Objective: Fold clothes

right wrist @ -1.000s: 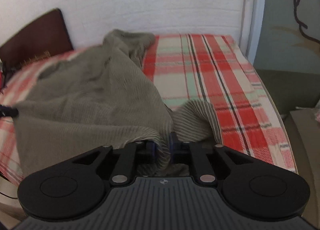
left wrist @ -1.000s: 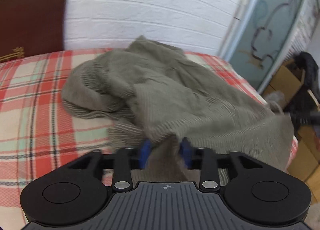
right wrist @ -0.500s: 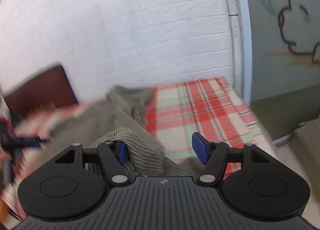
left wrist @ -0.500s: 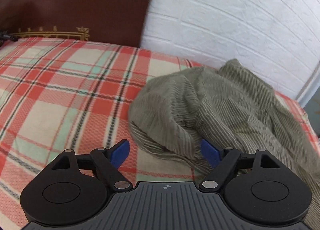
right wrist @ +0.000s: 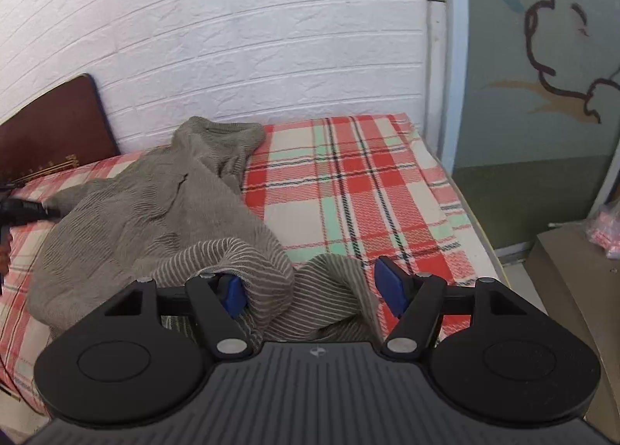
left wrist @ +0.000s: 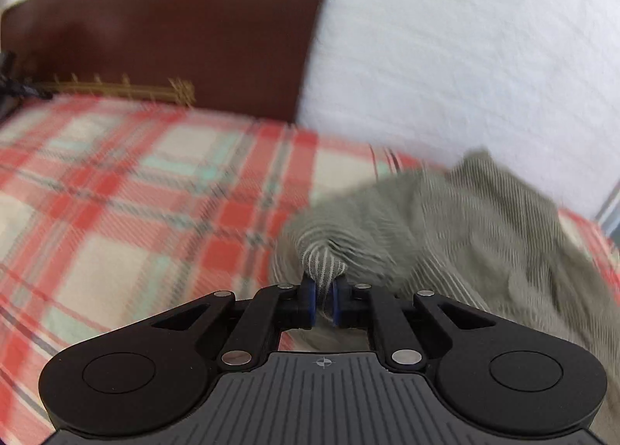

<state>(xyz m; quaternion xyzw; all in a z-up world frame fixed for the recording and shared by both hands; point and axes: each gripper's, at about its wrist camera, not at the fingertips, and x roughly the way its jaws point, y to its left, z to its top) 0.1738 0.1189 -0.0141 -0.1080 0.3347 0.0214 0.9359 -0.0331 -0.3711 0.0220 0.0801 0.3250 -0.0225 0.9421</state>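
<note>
Olive-grey ribbed, pale-striped sweater (right wrist: 162, 212) on red, cream, mint plaid blanket (right wrist: 348, 189); dark brown headboard (left wrist: 174, 30); white brick wall (right wrist: 232, 38); blue gripper pads (right wrist: 391, 286).

The left claw (left wrist: 323, 299) is pinched closed on a fold of fabric. The right claw (right wrist: 316, 290), angled downward, has been opening; its jaws stand wide apart.

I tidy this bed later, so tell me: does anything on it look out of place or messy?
Yes. The grey-green ribbed sweater lies crumpled in a heap on the plaid blanket, its far end bunched against the white brick wall. The left gripper pinches one fold; the right gripper stands open over the near edge.
</note>
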